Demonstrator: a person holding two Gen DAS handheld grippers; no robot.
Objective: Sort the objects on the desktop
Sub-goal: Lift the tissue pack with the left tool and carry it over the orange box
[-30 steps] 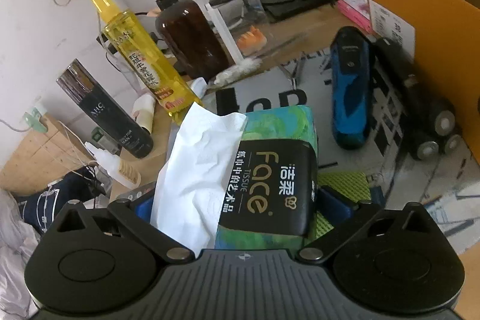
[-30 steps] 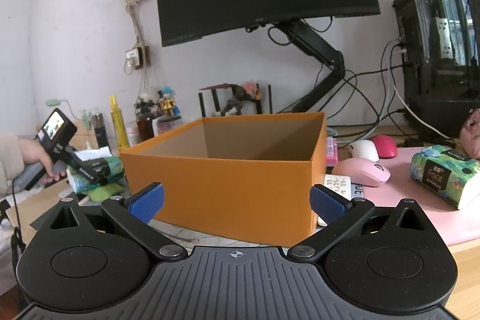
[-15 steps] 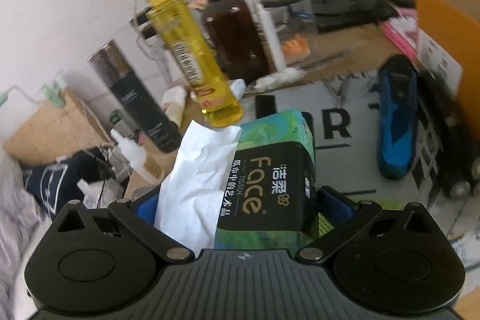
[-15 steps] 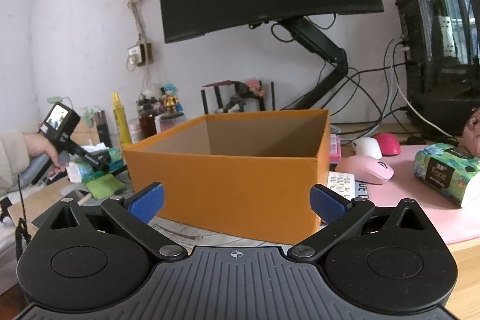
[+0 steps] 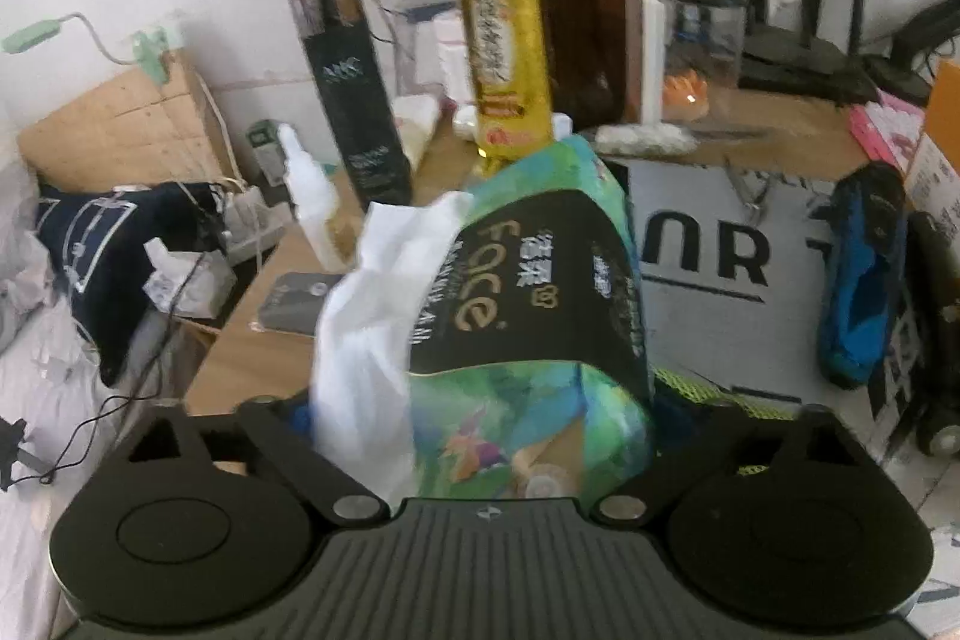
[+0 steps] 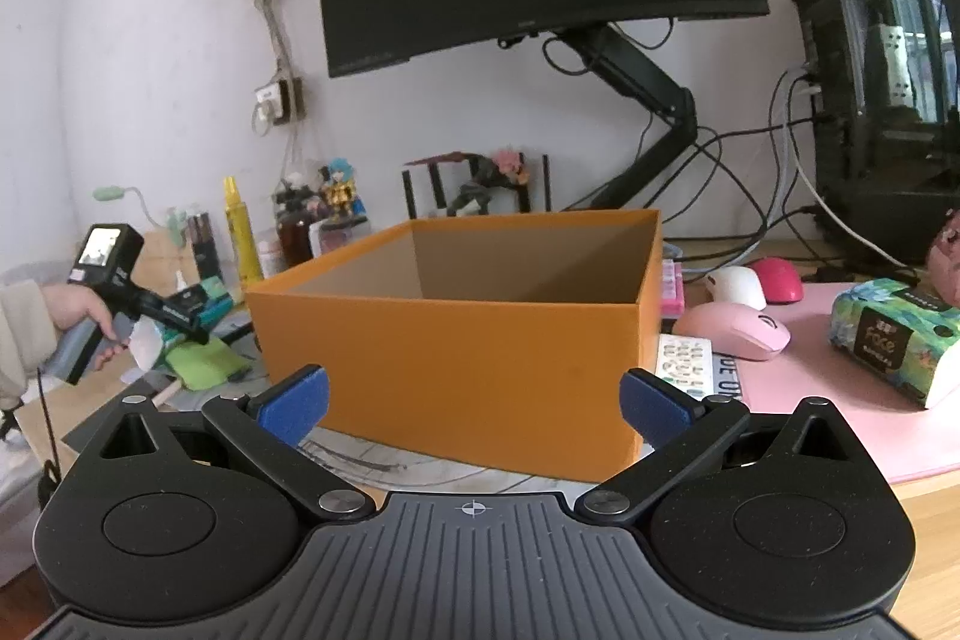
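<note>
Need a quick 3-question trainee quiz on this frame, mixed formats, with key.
1. True or false: the left gripper holds a tissue pack.
2. The right gripper is: A) open and empty B) shut on a mouse C) out of view.
3. Fill in: the orange box appears ____ as far as its interior shows.

Key: 1 true; 2 A; 3 empty.

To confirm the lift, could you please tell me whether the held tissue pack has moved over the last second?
Yes. The tissue pack has risen clear of the green cloth.
</note>
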